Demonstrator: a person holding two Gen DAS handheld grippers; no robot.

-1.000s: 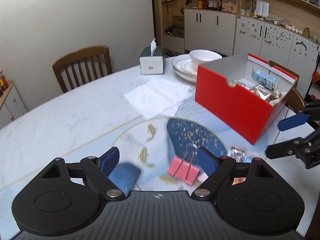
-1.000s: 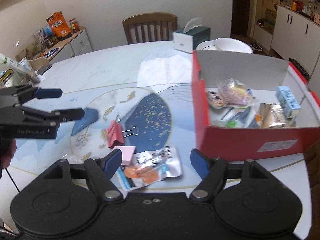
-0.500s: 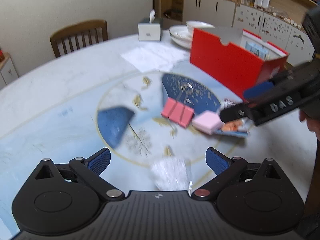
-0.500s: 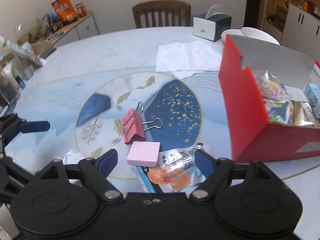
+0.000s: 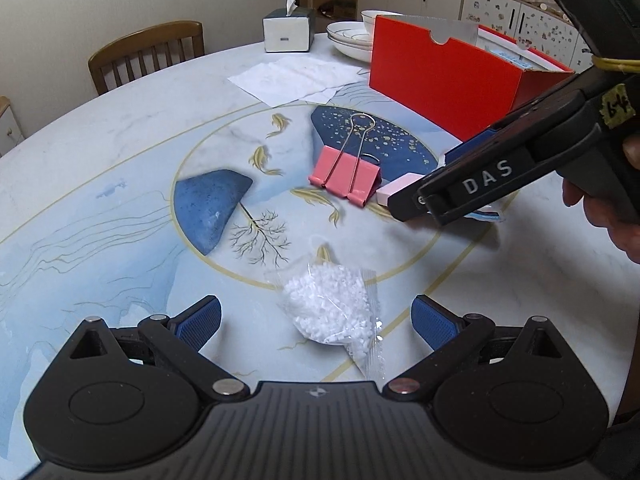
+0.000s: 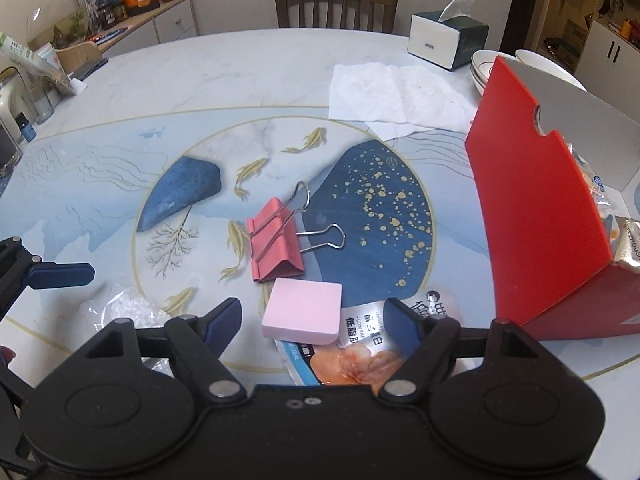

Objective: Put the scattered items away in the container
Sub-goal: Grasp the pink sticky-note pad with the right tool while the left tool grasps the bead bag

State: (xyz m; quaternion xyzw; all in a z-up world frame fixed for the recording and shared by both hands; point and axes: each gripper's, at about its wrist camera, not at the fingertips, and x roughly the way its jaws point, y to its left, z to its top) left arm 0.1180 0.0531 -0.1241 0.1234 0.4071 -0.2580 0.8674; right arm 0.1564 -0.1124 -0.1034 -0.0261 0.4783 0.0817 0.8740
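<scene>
Two grippers: left gripper [image 5: 316, 316] wide apart round bead bag [image 5: 332, 312]; right gripper [image 6: 312, 316] closing round pink block [image 6: 303, 310], w/ nothing pinched yet. Should centre before squeezing.

Snack packet [image 6: 360, 356] half hidden under right tongs [image 6: 314, 320]; red box [image 6: 536, 216] contents cut off.

left gripper [image 5: 316, 316]: angled down toward the table, jaws spread wide, blue pads clear on both sides, nothing gripped. right gripper [image 6: 314, 318]: also tilted downward, jaws partly apart and closing, pads not pressing on anything. in the left wrist view the right gripper reaches in from the right edge, a hand [image 5: 600, 208] wrapped round its handle.
</scene>
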